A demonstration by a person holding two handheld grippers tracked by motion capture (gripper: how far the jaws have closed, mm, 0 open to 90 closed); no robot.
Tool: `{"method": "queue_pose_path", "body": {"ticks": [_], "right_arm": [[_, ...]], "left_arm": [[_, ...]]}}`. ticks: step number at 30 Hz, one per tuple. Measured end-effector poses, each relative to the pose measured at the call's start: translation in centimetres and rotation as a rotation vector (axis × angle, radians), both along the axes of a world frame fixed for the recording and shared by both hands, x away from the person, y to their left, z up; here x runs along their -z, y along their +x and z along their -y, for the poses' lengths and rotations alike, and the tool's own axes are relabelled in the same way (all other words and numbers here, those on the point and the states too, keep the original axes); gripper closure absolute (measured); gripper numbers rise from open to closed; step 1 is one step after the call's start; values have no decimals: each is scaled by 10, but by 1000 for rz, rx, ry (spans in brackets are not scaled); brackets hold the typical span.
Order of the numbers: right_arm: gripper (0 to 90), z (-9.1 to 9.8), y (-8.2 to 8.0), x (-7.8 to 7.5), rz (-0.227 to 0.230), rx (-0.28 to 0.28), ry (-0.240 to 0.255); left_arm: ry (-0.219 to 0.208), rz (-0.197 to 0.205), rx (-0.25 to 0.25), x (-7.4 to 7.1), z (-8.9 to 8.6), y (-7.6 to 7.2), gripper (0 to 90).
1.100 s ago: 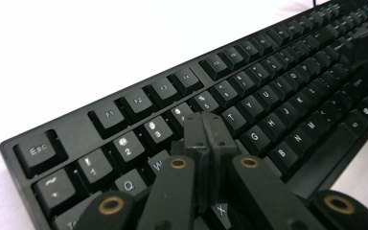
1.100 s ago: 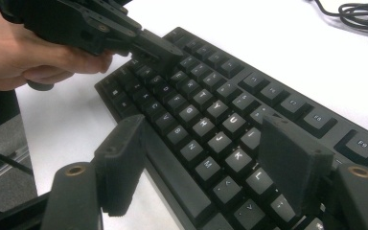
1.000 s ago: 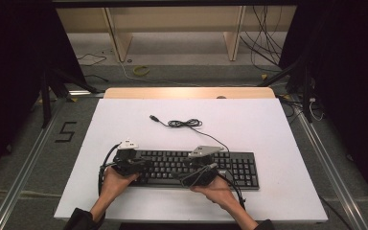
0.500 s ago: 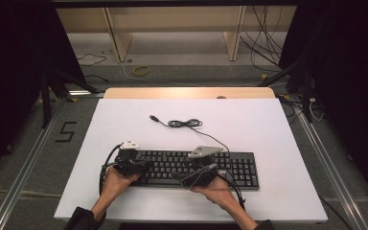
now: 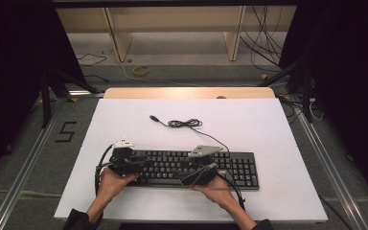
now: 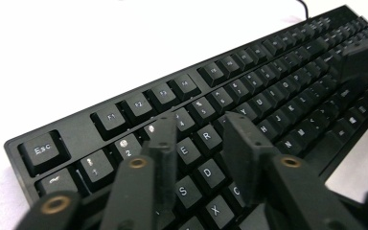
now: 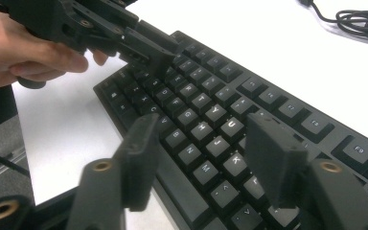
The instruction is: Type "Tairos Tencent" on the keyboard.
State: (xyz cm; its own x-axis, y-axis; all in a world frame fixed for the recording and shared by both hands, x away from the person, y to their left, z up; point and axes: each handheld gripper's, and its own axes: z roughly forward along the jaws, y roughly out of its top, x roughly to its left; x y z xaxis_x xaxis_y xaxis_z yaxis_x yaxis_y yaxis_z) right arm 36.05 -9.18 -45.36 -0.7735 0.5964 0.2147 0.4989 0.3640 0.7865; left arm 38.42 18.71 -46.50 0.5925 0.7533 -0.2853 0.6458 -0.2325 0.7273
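A black keyboard lies along the front of the white table, and its cable is coiled behind it. My left gripper is at the keyboard's left end. In the left gripper view its jaws hover open over the E and R keys of the keyboard; they have just been opening, with nothing held between them. My right gripper hangs over the middle keys. In its own view the jaws stand apart above the keyboard, just narrowing, gripping nothing. The left gripper shows there too.
The coiled cable ends in a loose USB plug on the bare table top behind the keyboard. Wooden shelf legs and floor cables lie beyond the table. Metal rails run along both sides.
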Motion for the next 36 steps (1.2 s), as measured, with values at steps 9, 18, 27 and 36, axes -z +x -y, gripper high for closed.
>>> {"method": "queue_pose_path", "body": {"ticks": [9,18,27,36], "right_arm": [[604,-3,1,0,7,-11,1],[711,-9,3,1,5,-22,-9],[820,-13,7,4,7,-23,-24],[878,-17,11,8,-2,-22,-41]], "left_arm": [[-36,-10,0,-4,-3,-4,487],[-38,13,4,-4,-6,-8,350],[-58,28,11,-6,-8,-13,320],[-72,42,18,-6,-9,-17,314]]}}
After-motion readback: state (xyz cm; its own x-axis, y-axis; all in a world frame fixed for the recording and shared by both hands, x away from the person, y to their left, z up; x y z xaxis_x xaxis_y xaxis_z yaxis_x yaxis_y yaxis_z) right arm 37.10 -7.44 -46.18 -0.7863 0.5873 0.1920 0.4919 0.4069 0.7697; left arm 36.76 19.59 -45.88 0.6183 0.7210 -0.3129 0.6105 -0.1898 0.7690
